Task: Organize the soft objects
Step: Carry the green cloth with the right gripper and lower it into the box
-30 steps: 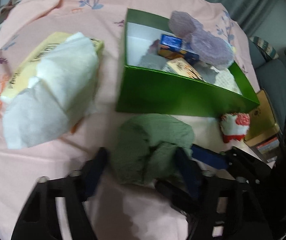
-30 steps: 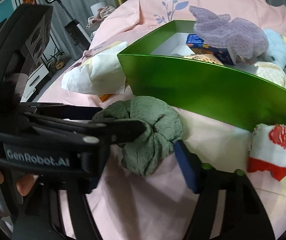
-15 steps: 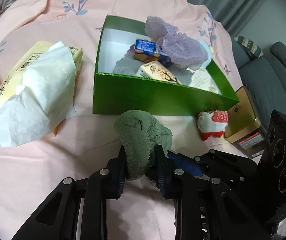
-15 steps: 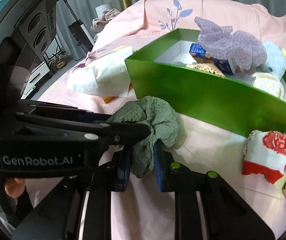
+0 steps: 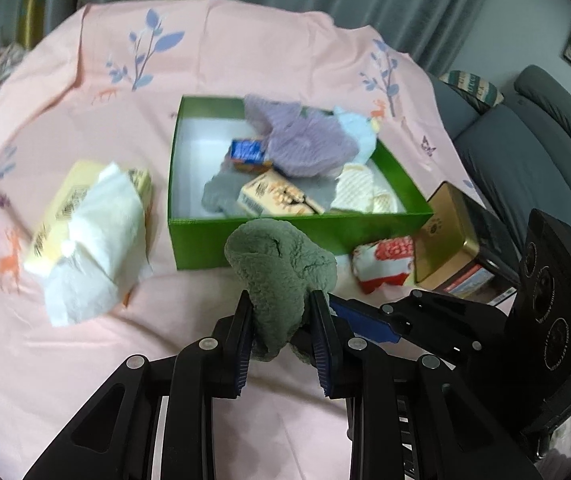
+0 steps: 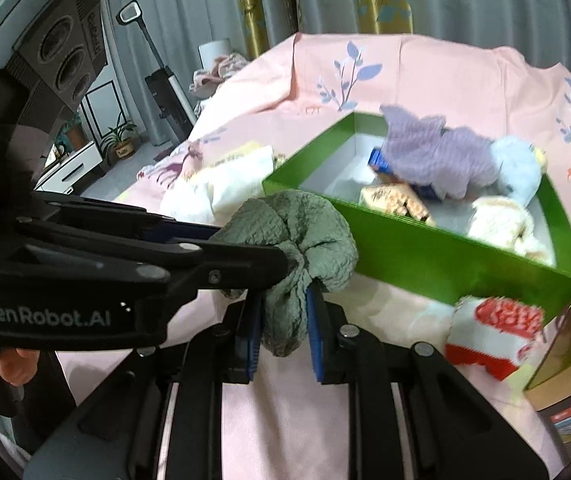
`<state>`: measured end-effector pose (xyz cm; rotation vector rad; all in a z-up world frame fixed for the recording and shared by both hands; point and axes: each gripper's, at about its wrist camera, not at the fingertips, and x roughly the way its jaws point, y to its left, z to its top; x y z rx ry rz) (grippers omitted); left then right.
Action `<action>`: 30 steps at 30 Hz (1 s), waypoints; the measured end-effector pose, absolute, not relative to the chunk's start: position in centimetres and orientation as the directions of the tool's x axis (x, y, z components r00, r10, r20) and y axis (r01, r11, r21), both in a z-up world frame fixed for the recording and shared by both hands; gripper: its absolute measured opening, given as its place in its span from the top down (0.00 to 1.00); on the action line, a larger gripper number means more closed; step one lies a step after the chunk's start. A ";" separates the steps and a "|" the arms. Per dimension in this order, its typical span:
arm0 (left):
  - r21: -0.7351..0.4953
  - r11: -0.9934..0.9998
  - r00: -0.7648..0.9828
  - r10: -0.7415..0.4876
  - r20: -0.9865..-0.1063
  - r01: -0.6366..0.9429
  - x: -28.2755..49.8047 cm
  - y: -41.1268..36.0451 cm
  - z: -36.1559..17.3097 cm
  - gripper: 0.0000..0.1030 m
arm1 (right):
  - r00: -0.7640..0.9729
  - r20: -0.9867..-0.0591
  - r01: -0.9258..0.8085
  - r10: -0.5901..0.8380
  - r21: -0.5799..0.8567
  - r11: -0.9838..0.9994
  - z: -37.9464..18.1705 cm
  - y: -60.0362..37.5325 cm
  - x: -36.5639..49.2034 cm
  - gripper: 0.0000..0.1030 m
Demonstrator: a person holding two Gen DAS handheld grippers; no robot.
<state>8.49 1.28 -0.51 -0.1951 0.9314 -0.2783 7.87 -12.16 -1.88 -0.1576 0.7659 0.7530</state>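
Between both claws, left claw (image 5: pixel 281 312) and right claw (image 6: pixel 283 312), green cloth (image 5: pixel 279 268) is pinched.

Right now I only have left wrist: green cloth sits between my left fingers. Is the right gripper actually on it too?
Observer: Yes. The right wrist view shows the right gripper shut on the green cloth, pinching its lower fold.
Operator: What's past the bedspread on the left?
Observer: A stick vacuum stands by the curtain, with potted plants next to a white cabinet.
Operator: Where's the hand on the left gripper?
Observer: A person's hand shows under its body, at the lower left of the view.
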 end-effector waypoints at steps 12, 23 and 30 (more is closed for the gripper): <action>-0.240 0.947 0.610 -0.321 -0.724 0.213 10.0 -0.6 3.5 0.74 | 0.577 -0.611 -0.636 0.542 0.080 0.767 1.9 -13.6 8.3 0.81; -0.230 0.942 0.630 -0.334 -0.701 0.244 13.3 -1.7 5.8 0.74 | 0.633 -0.573 -0.609 0.521 0.047 0.792 3.9 -14.4 11.2 0.81; -0.235 0.941 0.629 -0.338 -0.700 0.244 16.4 -2.0 6.0 0.74 | 0.652 -0.570 -0.584 0.500 0.044 0.811 3.9 -14.5 14.0 0.81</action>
